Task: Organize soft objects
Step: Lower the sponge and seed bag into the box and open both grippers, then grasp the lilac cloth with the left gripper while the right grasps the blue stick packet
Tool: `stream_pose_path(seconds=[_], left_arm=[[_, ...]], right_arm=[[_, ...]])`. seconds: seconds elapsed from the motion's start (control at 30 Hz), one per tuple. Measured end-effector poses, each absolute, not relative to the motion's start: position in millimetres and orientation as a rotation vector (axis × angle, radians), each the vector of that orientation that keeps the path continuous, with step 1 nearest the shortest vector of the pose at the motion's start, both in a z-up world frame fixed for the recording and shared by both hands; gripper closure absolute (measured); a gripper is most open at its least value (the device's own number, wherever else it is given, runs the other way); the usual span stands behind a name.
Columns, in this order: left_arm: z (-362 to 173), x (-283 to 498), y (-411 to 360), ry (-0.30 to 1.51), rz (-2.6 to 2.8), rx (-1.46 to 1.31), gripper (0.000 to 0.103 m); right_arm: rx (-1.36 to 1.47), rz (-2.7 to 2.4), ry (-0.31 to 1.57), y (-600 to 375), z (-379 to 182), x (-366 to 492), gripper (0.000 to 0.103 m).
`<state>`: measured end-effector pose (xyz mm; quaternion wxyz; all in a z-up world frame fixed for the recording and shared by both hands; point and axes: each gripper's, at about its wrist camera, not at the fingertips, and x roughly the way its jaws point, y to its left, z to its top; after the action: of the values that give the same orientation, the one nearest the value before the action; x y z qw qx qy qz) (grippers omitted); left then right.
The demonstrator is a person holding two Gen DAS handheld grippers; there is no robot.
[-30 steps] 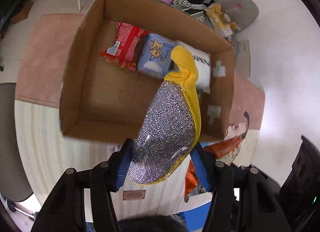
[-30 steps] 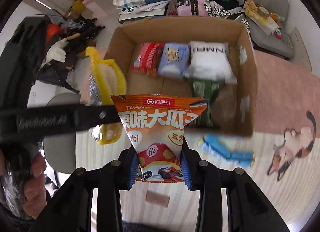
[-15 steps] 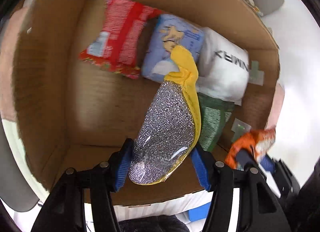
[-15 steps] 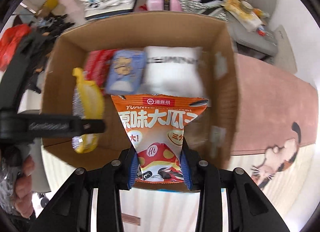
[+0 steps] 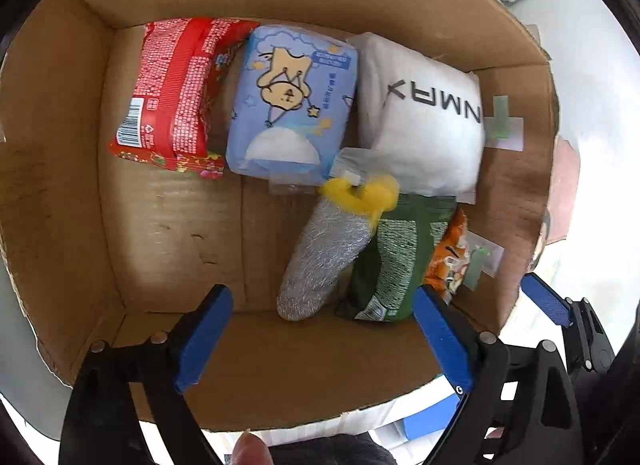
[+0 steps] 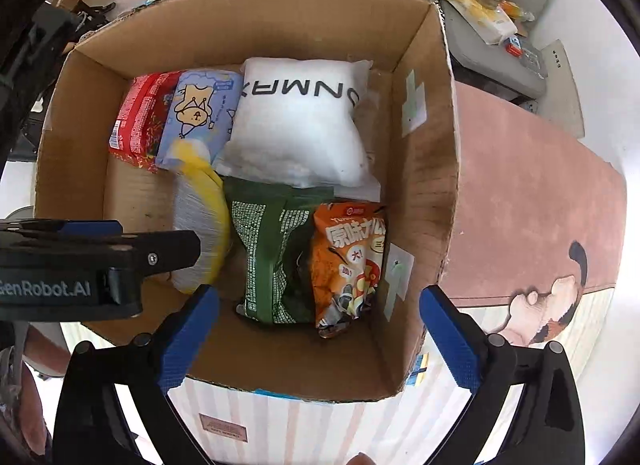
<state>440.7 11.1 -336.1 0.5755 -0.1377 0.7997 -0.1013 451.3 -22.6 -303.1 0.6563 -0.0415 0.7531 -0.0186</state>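
Note:
A cardboard box (image 5: 60, 169) (image 6: 424, 201) holds several soft packs. The silver-and-yellow sponge pack (image 5: 324, 257) (image 6: 200, 221) lies on the box floor beside a green bag (image 5: 396, 261) (image 6: 276, 253). An orange snack bag (image 6: 348, 261) (image 5: 448, 257) lies against the right wall. Behind them are a red pack (image 5: 176, 89), a blue tissue pack (image 5: 292, 101) and a white pillow (image 5: 424, 117) (image 6: 300, 121). My left gripper (image 5: 324, 341) is open and empty above the box's near side. My right gripper (image 6: 316, 337) is open and empty above the near wall.
The box stands on a striped mat next to a pink rug with a cat figure (image 6: 552, 297). Clothes, bags and a grey cushion (image 6: 500, 21) with clutter lie on the floor behind the box. A blue object (image 5: 428, 421) lies by the box's near edge.
Both grippers moved over the box and opened. The sponge pack dropped from the left gripper and the orange snack bag from the right gripper; both now lie inside the box.

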Motion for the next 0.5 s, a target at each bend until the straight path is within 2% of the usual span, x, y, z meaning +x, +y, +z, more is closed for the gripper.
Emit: stream_pose_path(seconds=[0.3,0.5], left_arm=[[-300.2,409.0,32.6,1.787,-0.202,-0.27,0.009],[-249.7,393.7,23.5,1.604,-0.168,-0.143,0.009]], right_arm=[[-0.029,-0.034,1.672,-26.8,-290.6,441.6,0.0],[-0.039,-0.007,1.587,-21.6,-264.3,430.5,0.0]])
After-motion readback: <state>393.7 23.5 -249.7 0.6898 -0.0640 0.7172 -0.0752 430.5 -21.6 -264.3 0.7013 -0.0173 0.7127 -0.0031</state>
